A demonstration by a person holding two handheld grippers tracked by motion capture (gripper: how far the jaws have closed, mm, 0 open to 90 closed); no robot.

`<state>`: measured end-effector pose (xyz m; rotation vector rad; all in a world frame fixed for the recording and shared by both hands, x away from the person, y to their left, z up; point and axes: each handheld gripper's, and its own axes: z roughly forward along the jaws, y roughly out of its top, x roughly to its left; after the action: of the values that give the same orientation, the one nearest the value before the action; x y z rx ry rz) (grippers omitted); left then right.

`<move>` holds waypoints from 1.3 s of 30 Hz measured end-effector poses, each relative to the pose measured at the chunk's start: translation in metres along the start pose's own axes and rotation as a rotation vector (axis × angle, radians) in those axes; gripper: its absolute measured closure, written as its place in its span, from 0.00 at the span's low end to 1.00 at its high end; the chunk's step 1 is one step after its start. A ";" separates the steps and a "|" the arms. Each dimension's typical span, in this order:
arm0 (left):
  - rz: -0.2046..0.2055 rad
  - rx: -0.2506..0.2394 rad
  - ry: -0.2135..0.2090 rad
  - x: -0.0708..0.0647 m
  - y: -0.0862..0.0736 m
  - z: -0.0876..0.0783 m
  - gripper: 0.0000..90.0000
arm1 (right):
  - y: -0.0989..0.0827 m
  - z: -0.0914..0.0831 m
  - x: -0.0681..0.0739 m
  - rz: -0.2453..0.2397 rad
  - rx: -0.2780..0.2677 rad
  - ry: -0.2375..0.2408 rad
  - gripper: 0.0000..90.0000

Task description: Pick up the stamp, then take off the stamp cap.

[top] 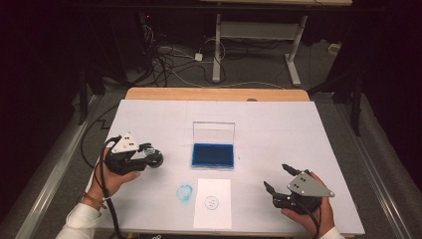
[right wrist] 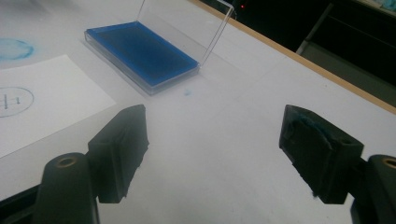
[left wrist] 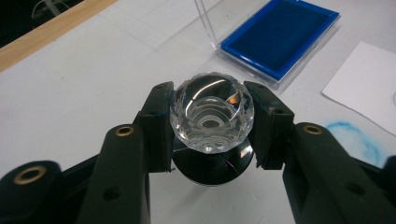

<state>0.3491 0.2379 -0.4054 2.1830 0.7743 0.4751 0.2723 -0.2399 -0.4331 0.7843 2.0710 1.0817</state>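
White-covered table [top: 278, 124] in a dark room, cables on the floor behind. High view: left gripper [top: 149, 157] sits left of the open blue ink pad [top: 213, 155], clamped on a round stamp [top: 155, 159]; paper sheet [top: 213, 203] lies near the front edge, already carrying a round print, blue smudge [top: 184, 193] beside it. Right gripper [top: 278, 180] idles wide open, empty. Left gripper view: jaws pinch the stamp's faceted clear knob [left wrist: 212, 112] on both sides, dark base below, above the table. Right gripper view: jaws spread, nothing between them. Advice: keep the base level, press straight down, avoid the pad's upright lid [right wrist: 187, 30].
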 end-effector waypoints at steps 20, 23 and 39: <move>0.075 -0.033 -0.103 -0.024 0.031 0.021 0.60 | -0.003 0.004 0.000 -0.002 0.019 0.008 0.26; 0.074 -0.049 -0.118 -0.027 0.037 0.024 0.60 | -0.001 0.007 0.001 -0.002 0.012 0.035 0.25; 0.082 -0.153 -0.205 -0.052 0.077 0.034 0.60 | 0.045 0.059 0.032 -0.066 -0.025 0.178 0.18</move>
<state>0.3573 0.1447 -0.3735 2.0867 0.5223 0.3332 0.3076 -0.1678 -0.4293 0.6224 2.2099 1.1761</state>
